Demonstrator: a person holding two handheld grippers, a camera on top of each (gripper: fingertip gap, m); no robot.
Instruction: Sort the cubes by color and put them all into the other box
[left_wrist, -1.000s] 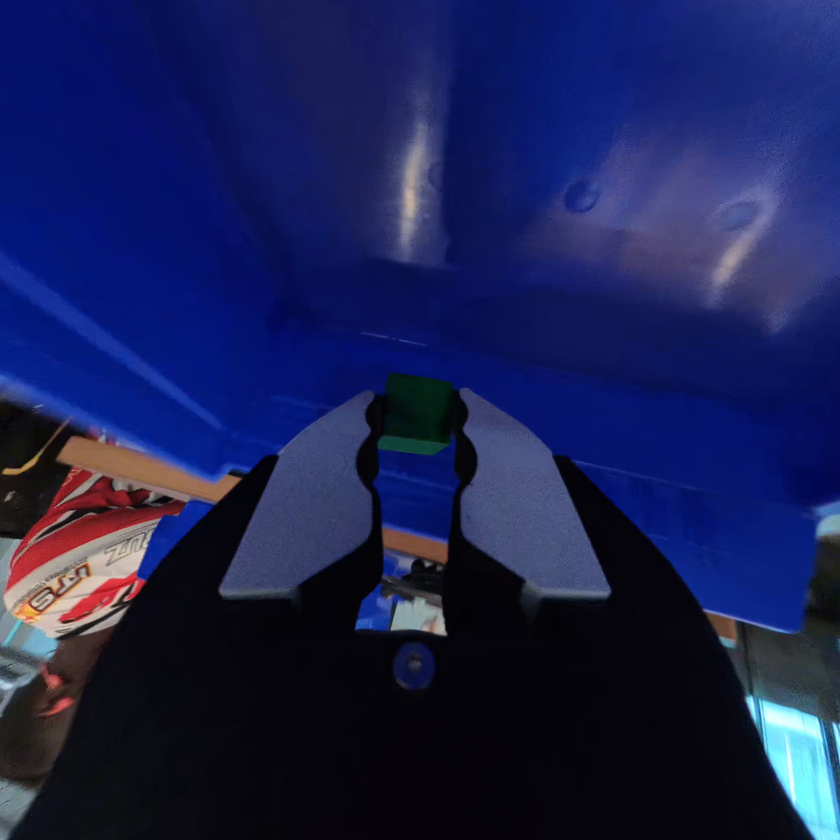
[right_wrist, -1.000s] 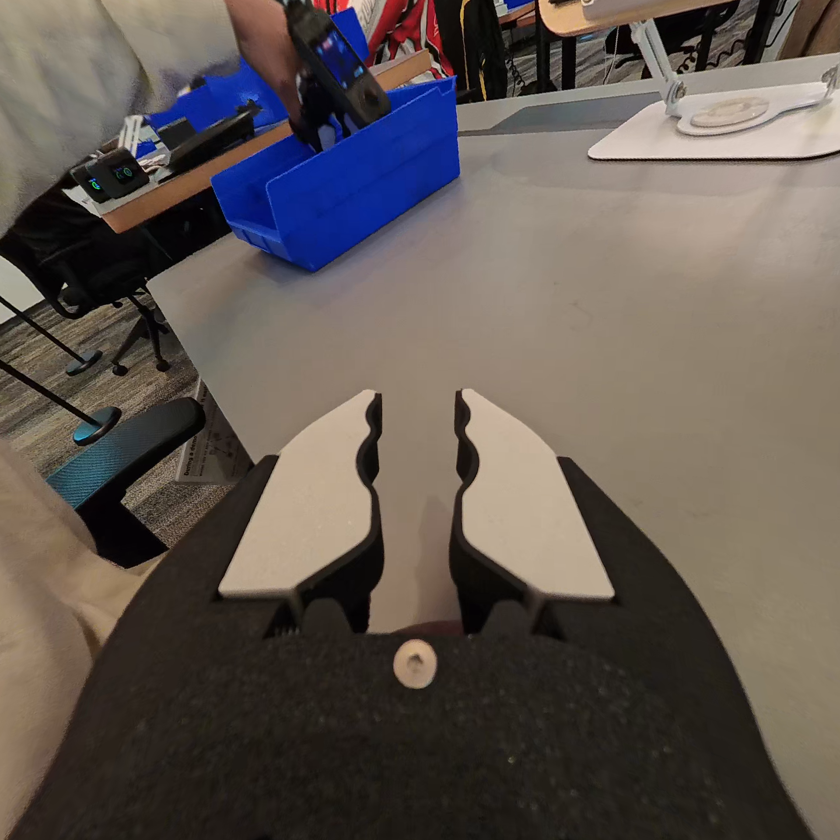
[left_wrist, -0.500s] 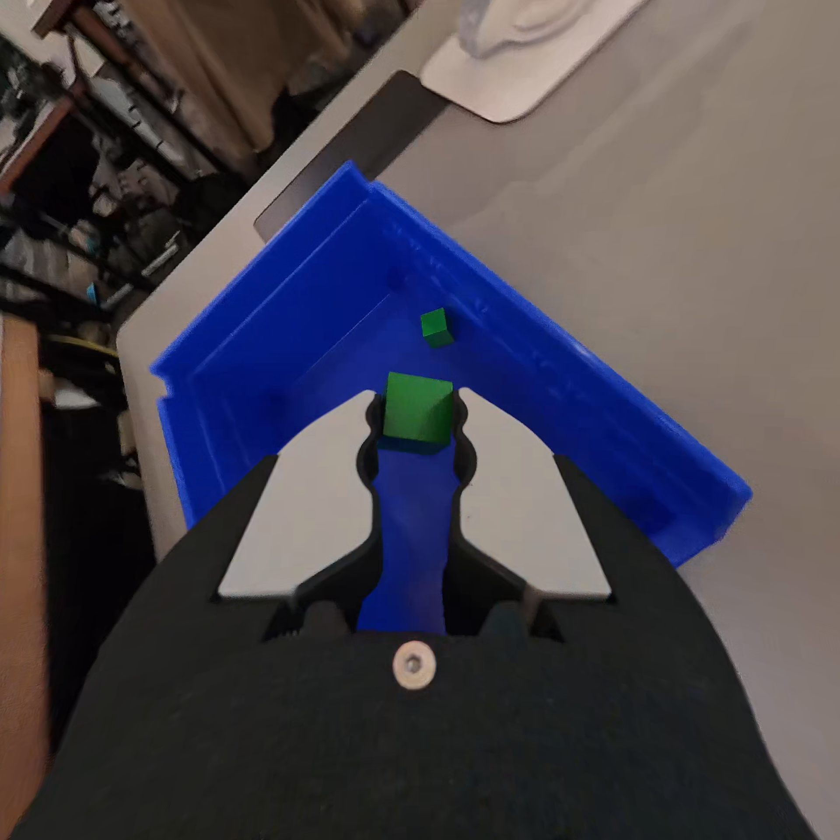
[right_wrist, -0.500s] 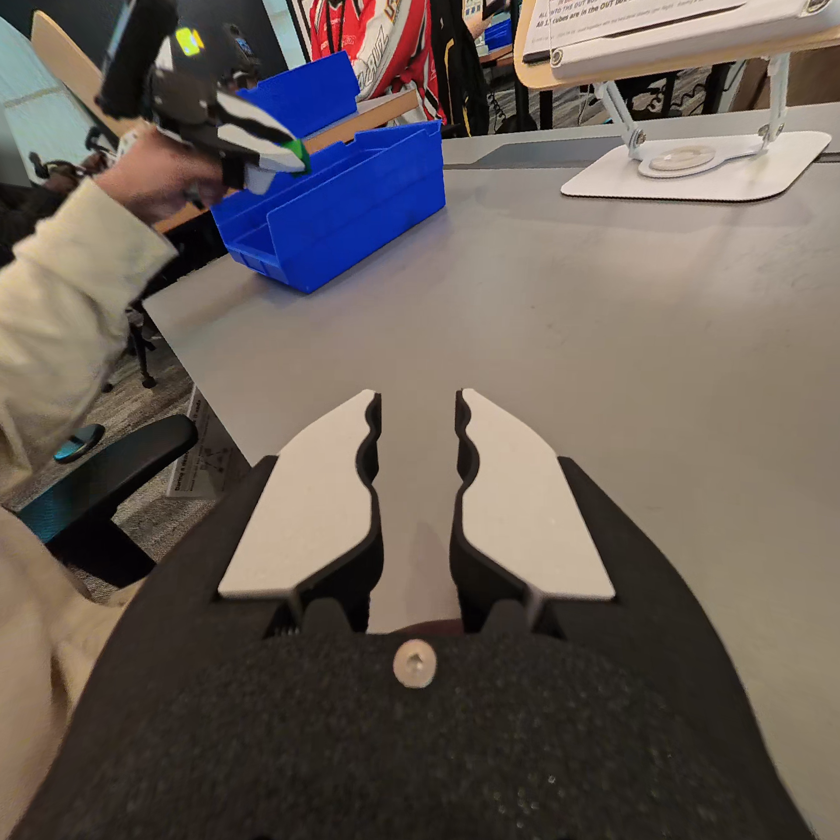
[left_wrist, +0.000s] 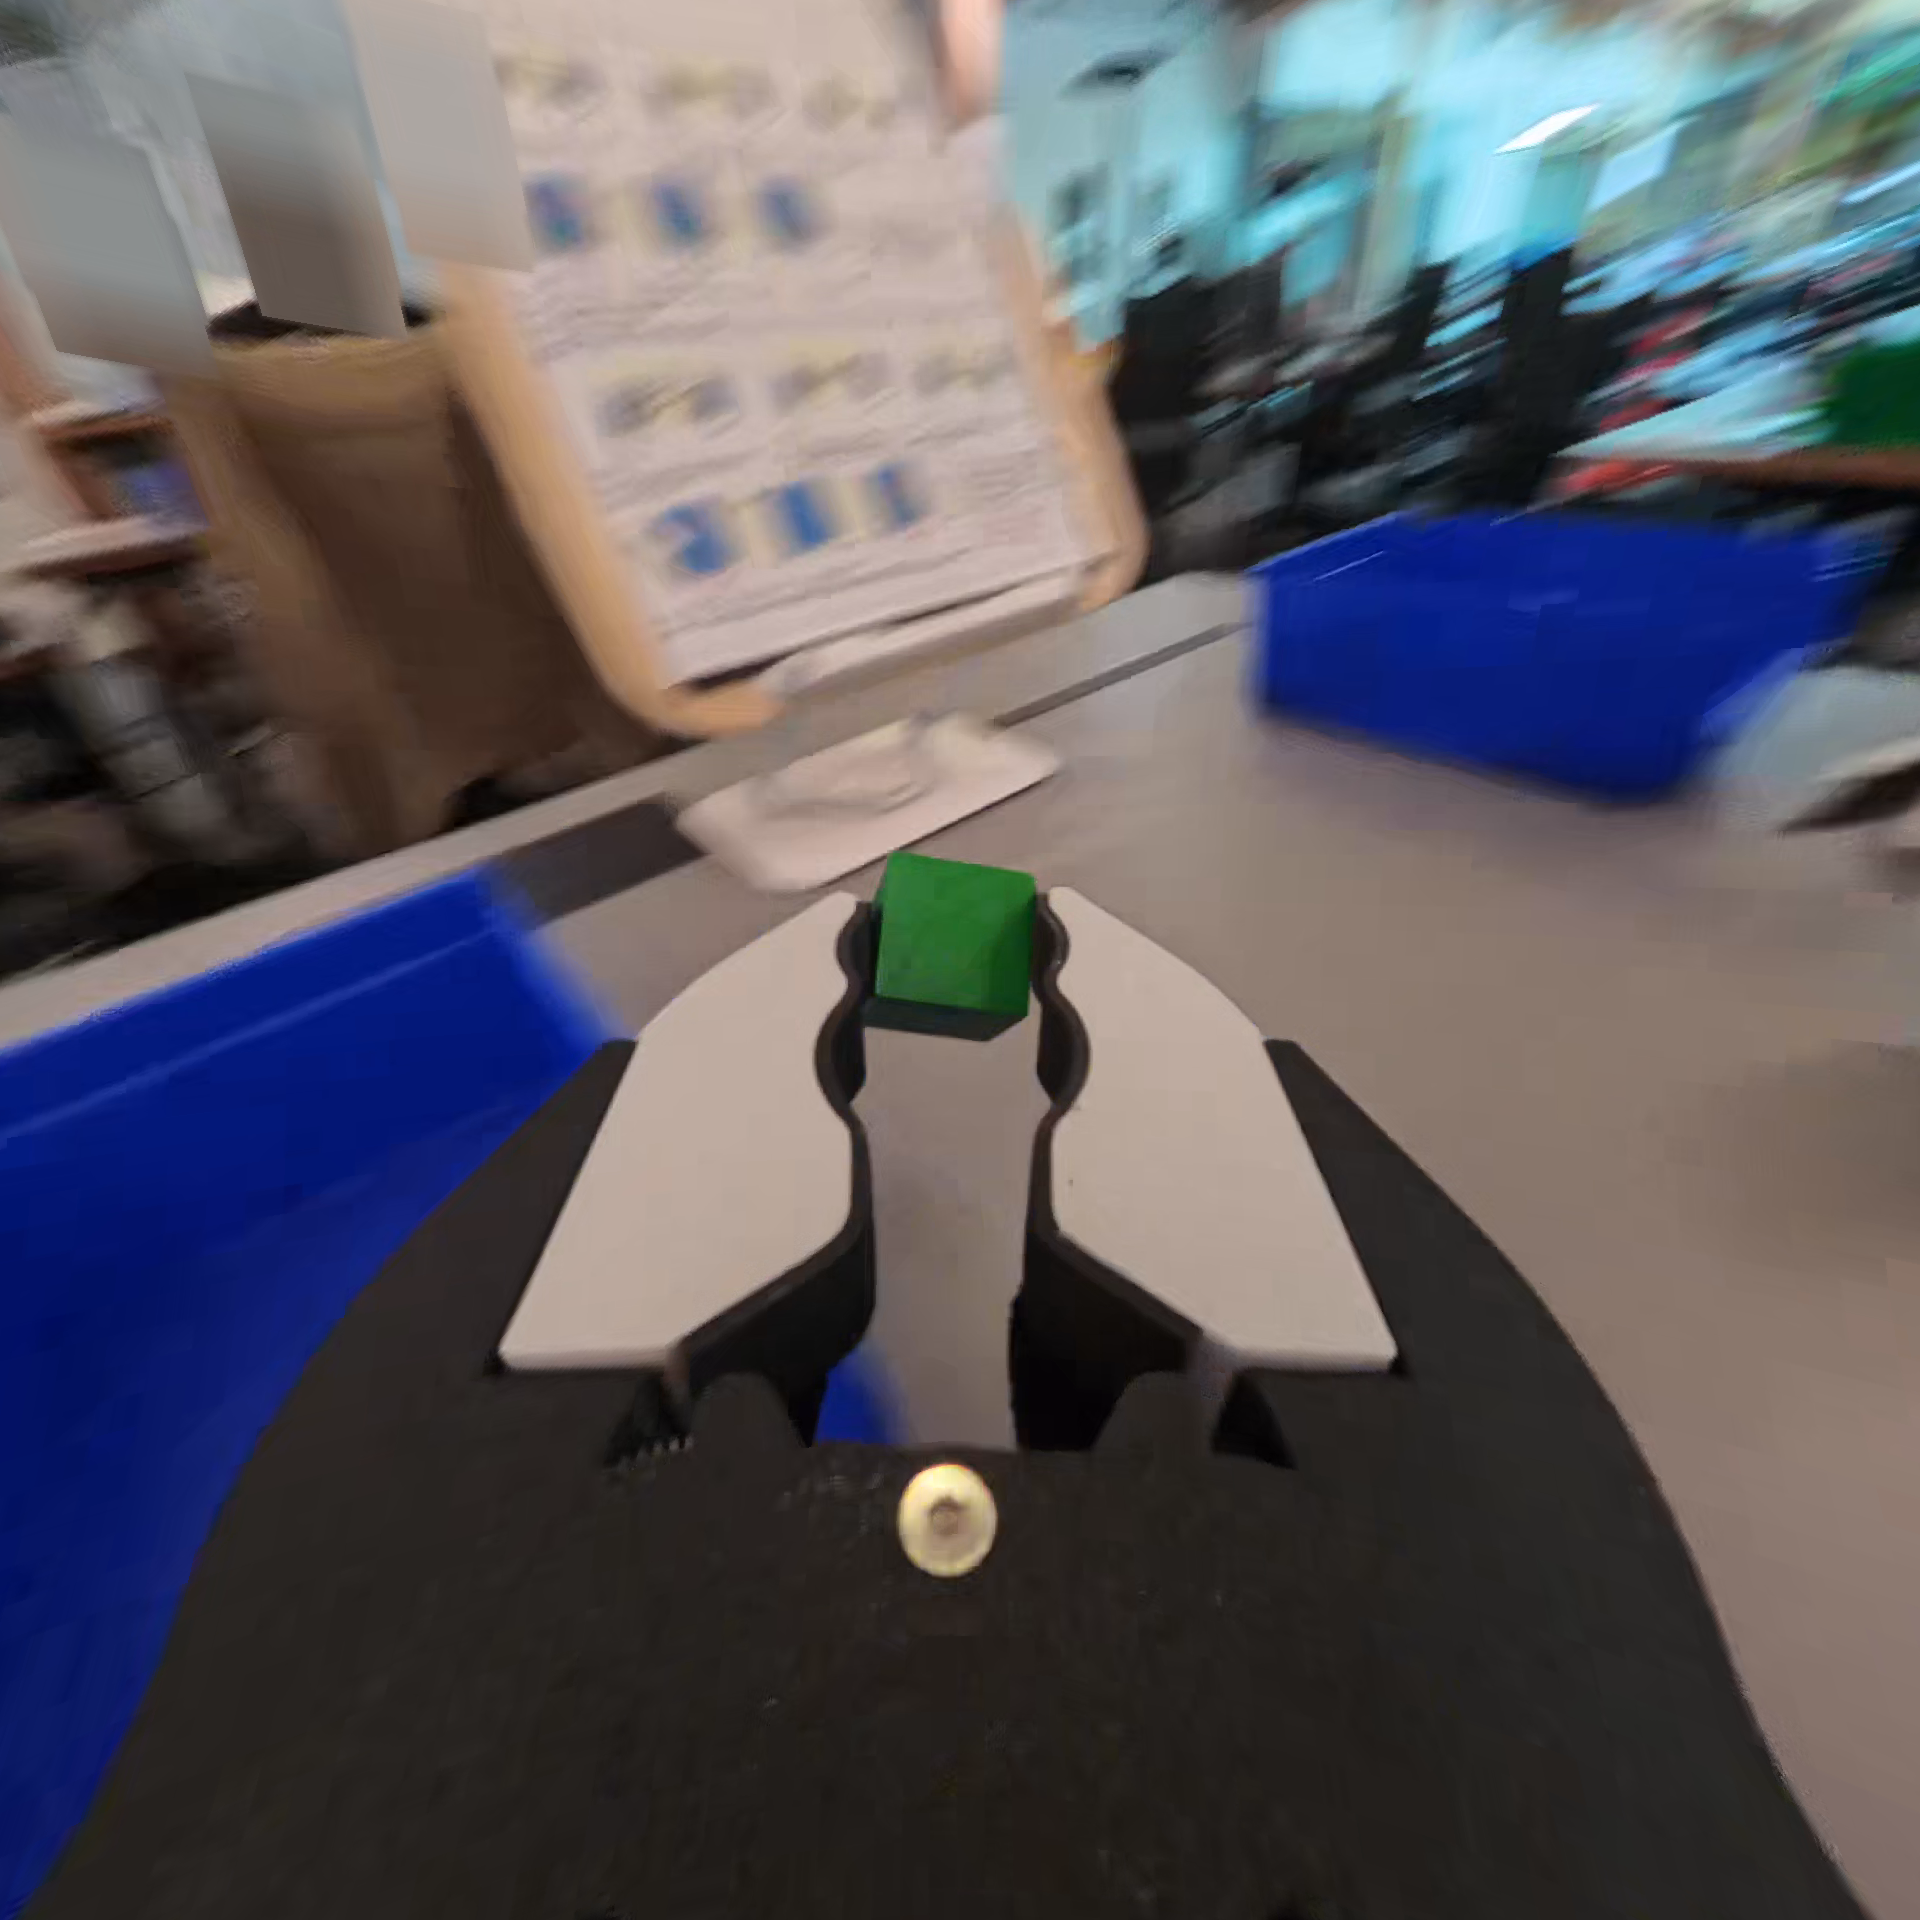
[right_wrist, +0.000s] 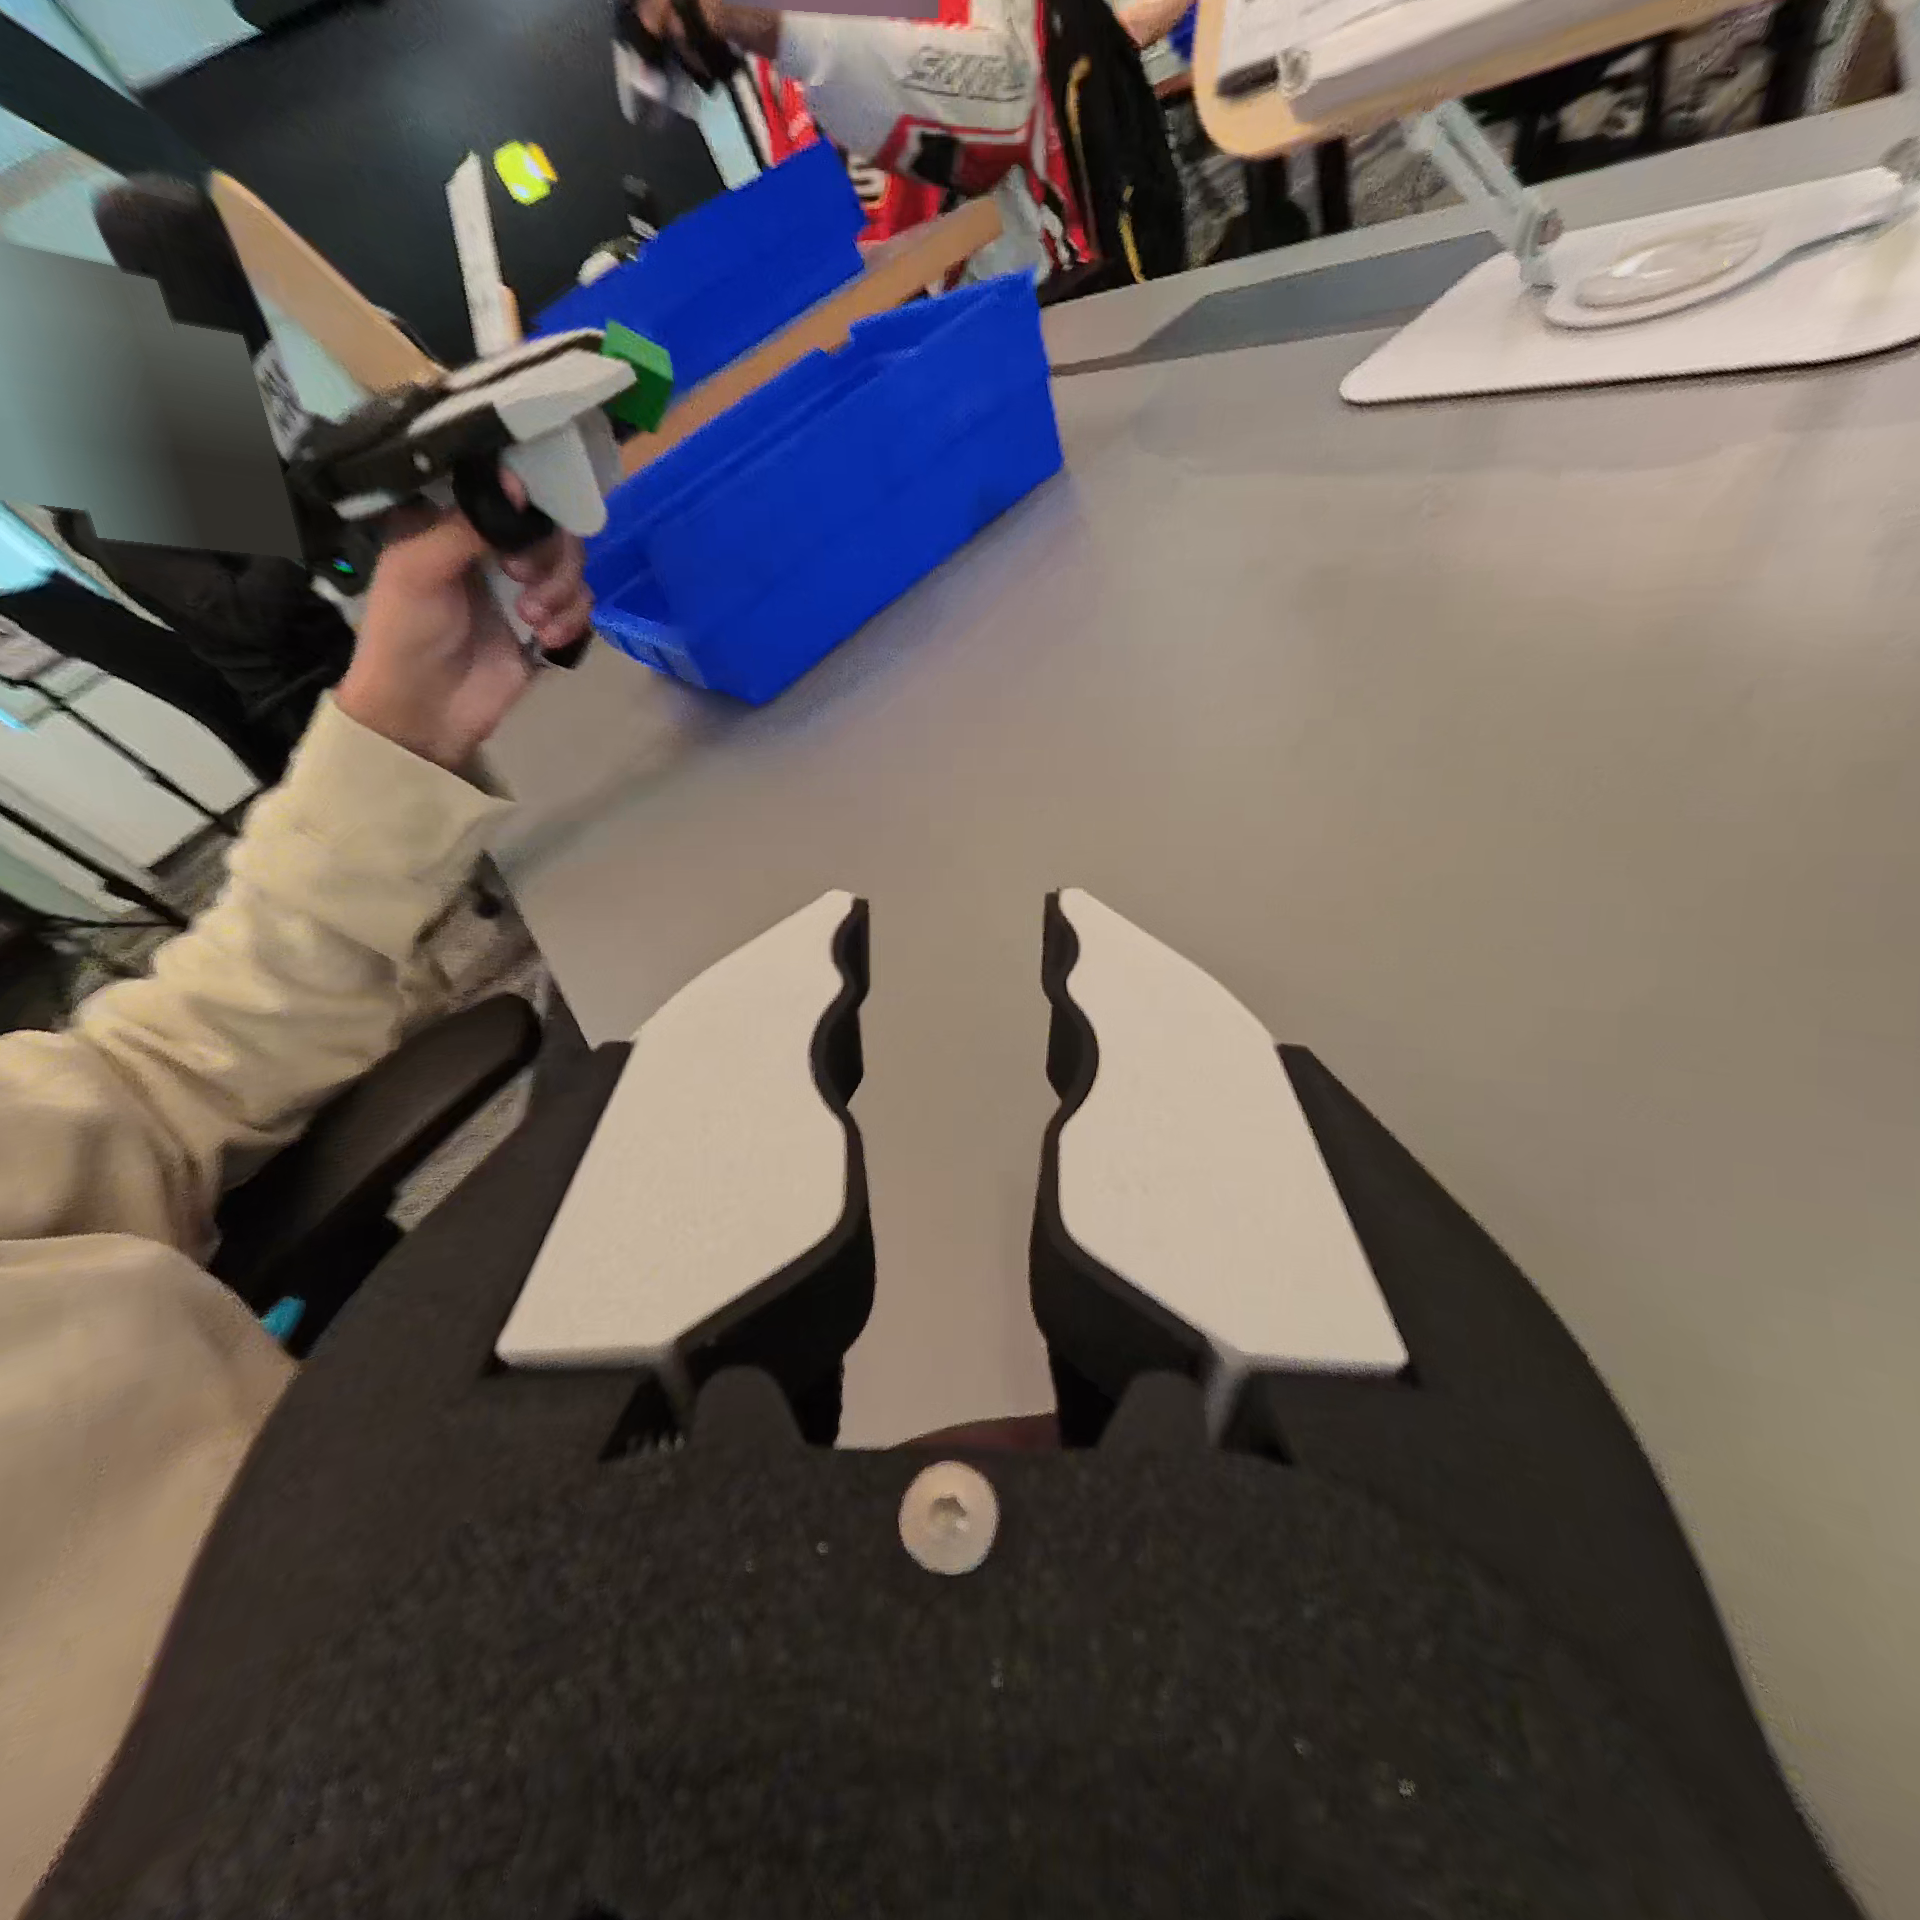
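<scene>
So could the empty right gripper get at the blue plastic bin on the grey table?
Probably yes: right gripper is open, and bare table lies between it and the bin.

Left gripper (left_wrist: 953, 961) raised, fingers clamped on a load – right gripper (right_wrist: 951, 935) low, fingers parted

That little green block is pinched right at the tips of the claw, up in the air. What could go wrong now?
The green block sits at the very tips of the left claw, so it might slip out over the grey table. The view is blurred, suggesting fast motion, which could shake it loose or make it miss the far blue box.
</scene>
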